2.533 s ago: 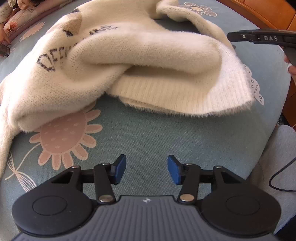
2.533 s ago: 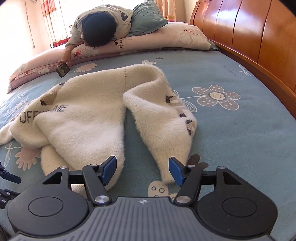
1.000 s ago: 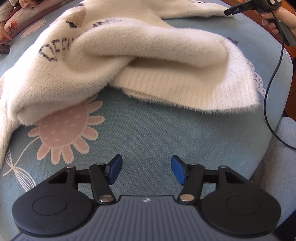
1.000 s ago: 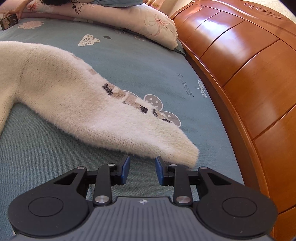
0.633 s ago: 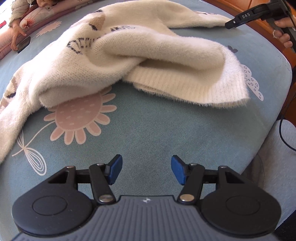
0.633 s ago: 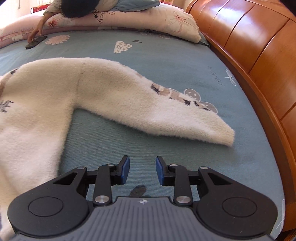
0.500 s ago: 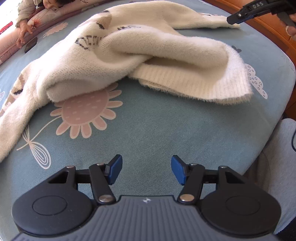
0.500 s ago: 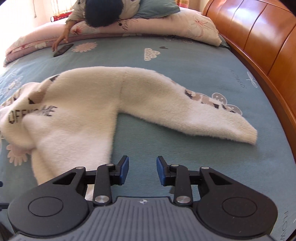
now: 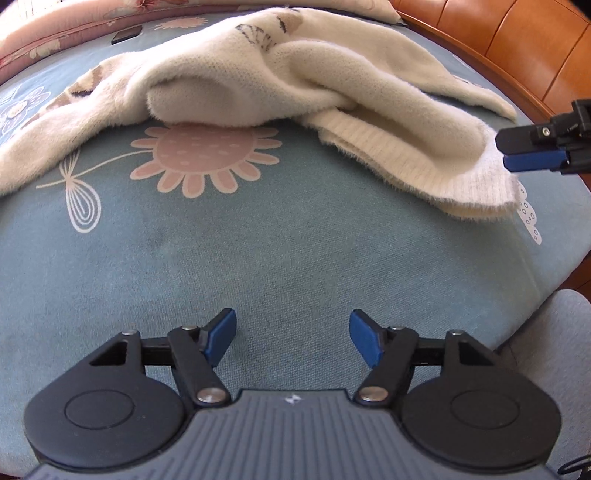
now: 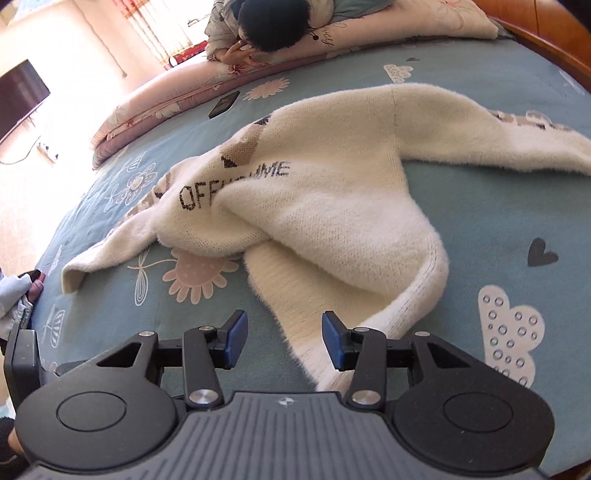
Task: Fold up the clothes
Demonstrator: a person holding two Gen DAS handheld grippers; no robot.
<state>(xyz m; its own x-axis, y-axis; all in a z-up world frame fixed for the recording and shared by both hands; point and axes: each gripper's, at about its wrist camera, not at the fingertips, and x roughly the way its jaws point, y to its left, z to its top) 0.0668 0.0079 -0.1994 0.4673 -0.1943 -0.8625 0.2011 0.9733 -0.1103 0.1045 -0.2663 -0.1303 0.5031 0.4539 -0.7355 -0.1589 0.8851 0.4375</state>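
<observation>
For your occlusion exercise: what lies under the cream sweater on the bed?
Under the cream sweater lies the blue floral bedsheet; a pink flower print is partly tucked beneath it. Anything else below is covered.

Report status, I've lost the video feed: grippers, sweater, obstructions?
Left gripper open over bare bedspread. Right gripper open at the hem. Sweater crumpled, unfolded. Phone beyond it.

Floral bedsheet (image 10: 498,206) — phone (image 10: 224,104), resting person (image 10: 273,26).

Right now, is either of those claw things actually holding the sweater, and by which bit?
No. The left gripper is open over bare bedsheet. The right gripper is open around the sweater's ribbed hem corner, not clamped.
</observation>
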